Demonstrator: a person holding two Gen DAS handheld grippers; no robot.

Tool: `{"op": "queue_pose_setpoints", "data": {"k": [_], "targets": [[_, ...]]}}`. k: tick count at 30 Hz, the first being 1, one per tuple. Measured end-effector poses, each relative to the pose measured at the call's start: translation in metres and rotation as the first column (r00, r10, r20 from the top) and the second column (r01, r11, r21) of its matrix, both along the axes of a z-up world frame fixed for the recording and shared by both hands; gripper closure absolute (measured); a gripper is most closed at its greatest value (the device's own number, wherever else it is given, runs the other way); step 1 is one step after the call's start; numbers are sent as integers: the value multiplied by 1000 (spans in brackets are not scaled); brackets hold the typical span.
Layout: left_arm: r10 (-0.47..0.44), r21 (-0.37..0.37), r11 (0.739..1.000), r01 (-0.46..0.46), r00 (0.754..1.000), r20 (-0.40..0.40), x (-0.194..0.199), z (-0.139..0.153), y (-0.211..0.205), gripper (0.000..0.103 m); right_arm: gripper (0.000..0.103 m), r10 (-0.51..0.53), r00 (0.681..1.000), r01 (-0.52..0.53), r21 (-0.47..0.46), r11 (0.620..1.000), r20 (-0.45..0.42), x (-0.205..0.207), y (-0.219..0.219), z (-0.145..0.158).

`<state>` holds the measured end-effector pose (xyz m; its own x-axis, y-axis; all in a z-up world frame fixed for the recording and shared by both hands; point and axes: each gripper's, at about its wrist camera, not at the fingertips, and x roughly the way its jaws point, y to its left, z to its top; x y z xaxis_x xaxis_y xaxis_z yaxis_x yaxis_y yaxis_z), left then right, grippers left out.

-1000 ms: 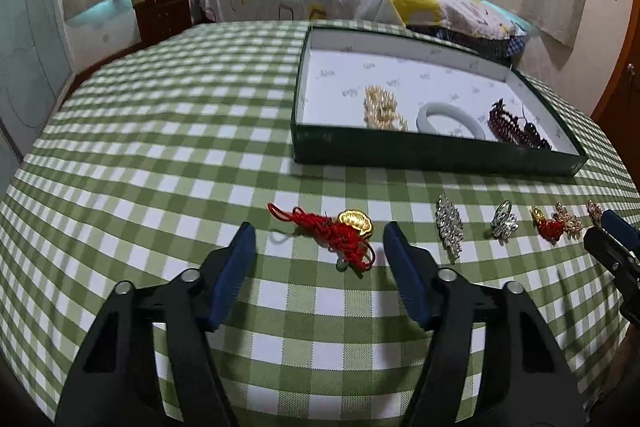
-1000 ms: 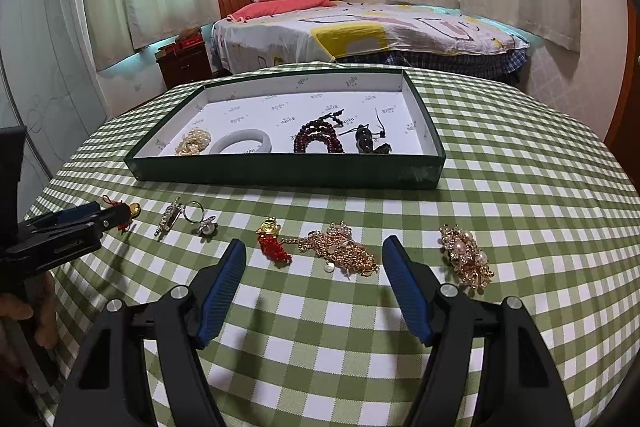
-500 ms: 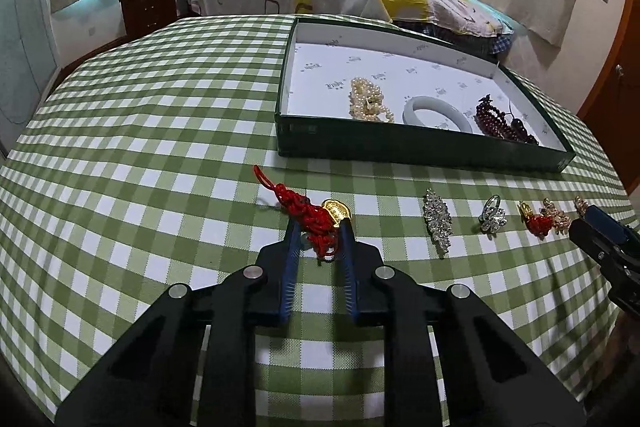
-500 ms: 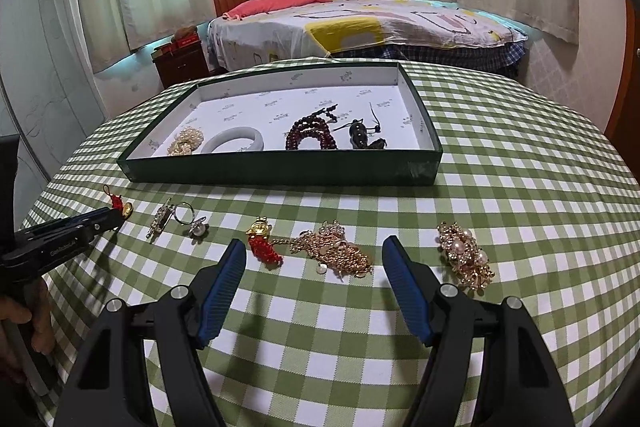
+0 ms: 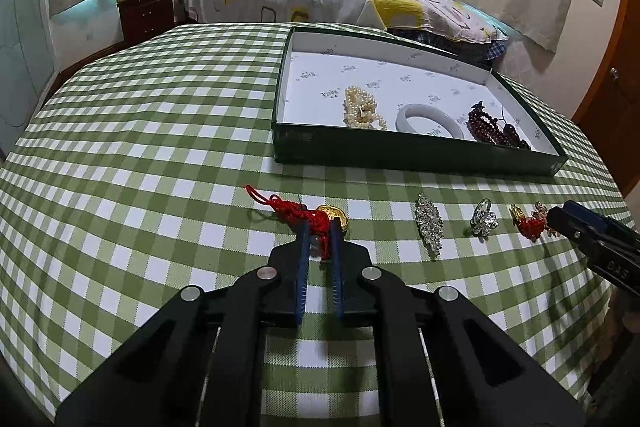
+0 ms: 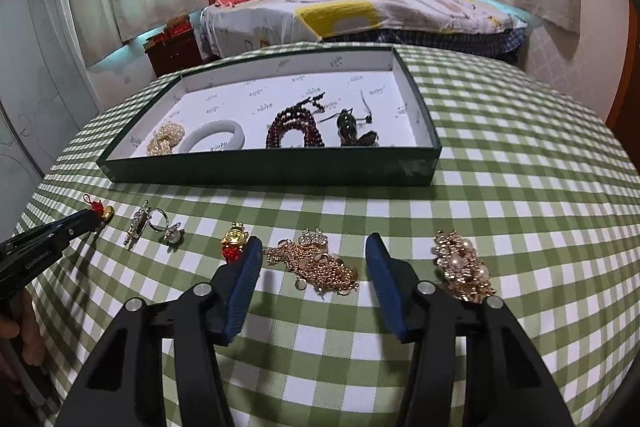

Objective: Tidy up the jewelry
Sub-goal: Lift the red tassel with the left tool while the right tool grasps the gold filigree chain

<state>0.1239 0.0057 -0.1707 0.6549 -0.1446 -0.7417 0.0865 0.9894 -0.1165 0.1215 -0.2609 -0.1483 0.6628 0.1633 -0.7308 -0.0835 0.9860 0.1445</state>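
Observation:
A red knotted cord charm (image 5: 294,211) with a gold piece lies on the green checked cloth, and my left gripper (image 5: 319,231) is shut on its near end. The same left gripper (image 6: 86,221) shows at the left edge of the right wrist view. My right gripper (image 6: 315,247) straddles a gold chain necklace (image 6: 320,265). Its jaws are closing, and the blue pads still stand clear of the chain on both sides. A dark green box (image 5: 400,155) with a white lining sits behind, holding pearls (image 5: 362,107), a white bangle (image 5: 430,119) and dark red beads (image 5: 486,125).
In a row before the box (image 6: 280,173) lie a crystal brooch (image 5: 430,223), a silver ring (image 5: 484,219), a small red and gold charm (image 6: 234,243) and a pearl and gold brooch (image 6: 460,267). A dark pendant (image 6: 348,125) lies in the box. A bed stands behind the table.
My left gripper went from wide open to shut on the red cord charm. The right jaws have drawn closer together around the gold necklace. Neither hand has shifted much.

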Motion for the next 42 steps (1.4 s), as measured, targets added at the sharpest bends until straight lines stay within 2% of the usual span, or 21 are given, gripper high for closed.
{"op": "queue_pose_setpoints", "data": {"k": [6,10,13,15,17,20,22,24,25,28,29,32,34,42], "targets": [[20,-40,999,-20,1000,-15,1,-1,7,92,50,2,1000,-2,5,1000,-3,-1,0,-1],[43,-57,997,-44,999,-22,2,-1,13,72,50,2,1000,-2,17,1000,-15,0,-1,-3],[52,-64,996,-54,998,-28,3,-2,16,70,50,2,1000,-1,26,1000,-22,0,-2,-5],[57,-75,995,-59,998,-34,4,-1,19,66,50,1,1000,0,31,1000,-25,1,-2,-5],[70,-89,993,-73,997,-39,7,0,21,54,50,2,1000,-1,32,999,-26,1,-3,-5],[85,-106,990,-89,996,-38,14,2,24,53,50,4,1000,-3,30,1000,-28,2,-2,-6],[89,-112,989,-93,995,-43,19,3,25,53,50,3,1000,-3,31,1000,-29,2,-2,-6],[83,-103,991,-88,995,-54,23,2,24,58,50,4,1000,-3,30,1000,-29,3,-2,-7],[71,-101,992,-77,996,-63,25,1,22,71,50,4,1000,-3,30,1000,-29,2,-2,-6],[50,-91,994,-55,997,-55,27,0,18,86,50,4,1000,-3,28,1000,-29,3,-1,-7],[39,-93,995,-44,998,-53,27,1,16,89,50,4,1000,-3,28,1000,-29,3,-1,-7],[27,-76,997,-30,999,-43,26,1,13,92,50,4,1000,-3,28,1000,-29,3,-1,-7],[13,-93,996,-16,999,-40,25,1,12,92,50,5,1000,-4,28,1000,-30,3,-1,-7],[-6,-69,998,6,1000,-2,17,8,5,93,50,5,1000,-4,29,1000,-30,3,-1,-7]]}}
